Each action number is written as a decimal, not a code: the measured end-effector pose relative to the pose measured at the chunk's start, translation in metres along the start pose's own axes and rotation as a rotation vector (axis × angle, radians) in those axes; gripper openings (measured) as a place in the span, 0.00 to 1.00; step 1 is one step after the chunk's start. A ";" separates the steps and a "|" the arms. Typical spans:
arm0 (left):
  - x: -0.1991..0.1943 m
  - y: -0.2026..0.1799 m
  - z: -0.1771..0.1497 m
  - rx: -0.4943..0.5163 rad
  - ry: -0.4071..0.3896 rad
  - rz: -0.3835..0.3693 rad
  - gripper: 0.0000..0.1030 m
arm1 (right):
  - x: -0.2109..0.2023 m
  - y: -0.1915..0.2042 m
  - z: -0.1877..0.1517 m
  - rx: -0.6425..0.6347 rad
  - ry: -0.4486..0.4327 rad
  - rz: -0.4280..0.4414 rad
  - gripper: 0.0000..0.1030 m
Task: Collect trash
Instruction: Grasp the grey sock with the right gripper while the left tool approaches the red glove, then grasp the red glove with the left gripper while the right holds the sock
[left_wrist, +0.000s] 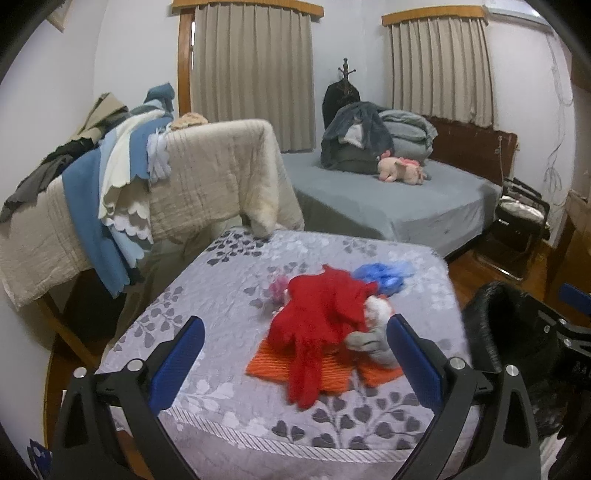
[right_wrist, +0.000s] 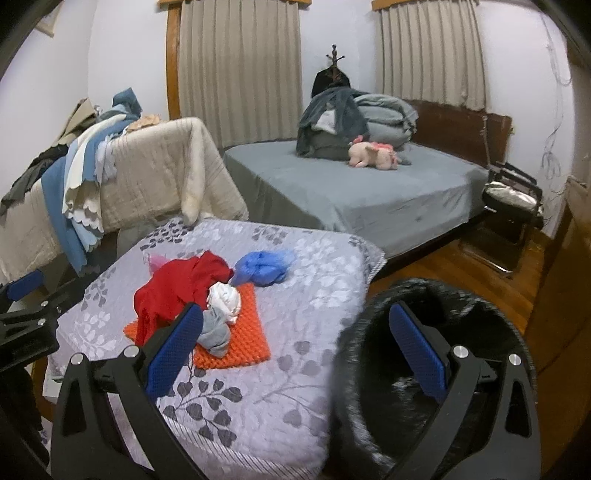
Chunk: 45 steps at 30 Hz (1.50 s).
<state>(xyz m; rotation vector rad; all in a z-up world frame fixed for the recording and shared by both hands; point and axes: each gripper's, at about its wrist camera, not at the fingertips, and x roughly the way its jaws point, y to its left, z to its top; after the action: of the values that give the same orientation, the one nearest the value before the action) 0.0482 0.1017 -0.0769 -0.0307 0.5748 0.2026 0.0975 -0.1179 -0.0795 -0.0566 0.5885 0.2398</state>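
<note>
A heap of scraps lies on a table under a grey leaf-print cloth (left_wrist: 229, 369) (right_wrist: 295, 332): a red cloth (left_wrist: 317, 325) (right_wrist: 177, 288), an orange knobbly mat (left_wrist: 332, 373) (right_wrist: 240, 343) beneath it, a blue crumpled piece (left_wrist: 384, 275) (right_wrist: 264, 267), a white wad (left_wrist: 376, 308) (right_wrist: 223, 299), a grey wad (left_wrist: 369, 341) (right_wrist: 214, 334) and something pink (left_wrist: 277, 286) (right_wrist: 157, 262). My left gripper (left_wrist: 295, 362) stands open just short of the heap. My right gripper (right_wrist: 295, 343) is open too, its right finger (right_wrist: 417, 354) over the mouth of a black bag (right_wrist: 436, 369) (left_wrist: 517, 332) beside the table.
A beige-covered rack piled with blue, cream and dark fabrics (left_wrist: 147, 184) (right_wrist: 129, 173) stands behind the table. A grey bed (left_wrist: 399, 199) (right_wrist: 351, 192) carries folded bedding and a pink plush toy (left_wrist: 400, 170) (right_wrist: 373, 155). A folding chair (left_wrist: 521, 225) stands on wooden floor at the right.
</note>
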 end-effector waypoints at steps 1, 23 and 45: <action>0.007 0.004 -0.002 -0.001 0.004 0.000 0.94 | 0.009 0.004 -0.002 -0.004 0.005 0.006 0.95; 0.093 0.045 -0.035 -0.014 0.126 -0.006 0.86 | 0.144 0.074 -0.047 -0.106 0.238 0.184 0.57; 0.102 0.021 -0.032 0.007 0.143 -0.071 0.73 | 0.112 0.051 -0.034 -0.091 0.188 0.230 0.34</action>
<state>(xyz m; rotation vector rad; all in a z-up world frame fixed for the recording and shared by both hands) 0.1101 0.1384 -0.1583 -0.0590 0.7160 0.1302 0.1572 -0.0493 -0.1696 -0.1000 0.7723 0.4884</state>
